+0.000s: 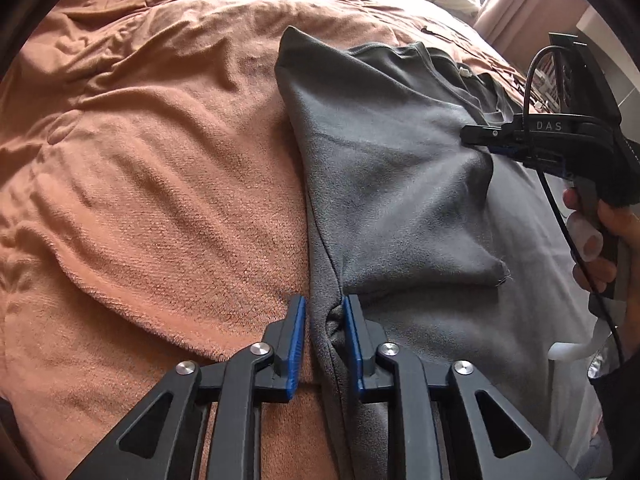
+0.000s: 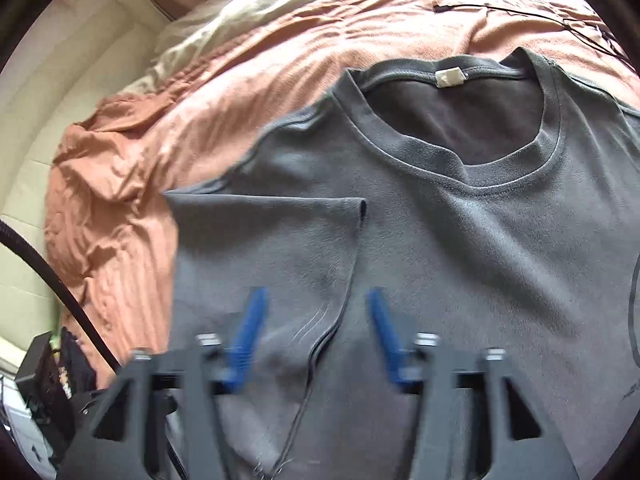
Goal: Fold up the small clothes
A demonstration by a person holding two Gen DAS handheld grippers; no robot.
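On the bed, over an orange blanket (image 1: 160, 184), lies a grey T-shirt (image 2: 460, 248), neck hole with its white label (image 2: 450, 77) at the far end, one sleeve folded in over the chest. At the shirt's side edge, the left tool (image 1: 325, 320) stands narrow, its blue pads (image 1: 297, 344) pinching a ridge of the grey cloth. Above the folded sleeve, the right tool (image 2: 316, 320) stands wide with nothing gripped, its blue pads (image 2: 250, 332) blurred. A hand (image 1: 600, 248) holds the right tool's handle.
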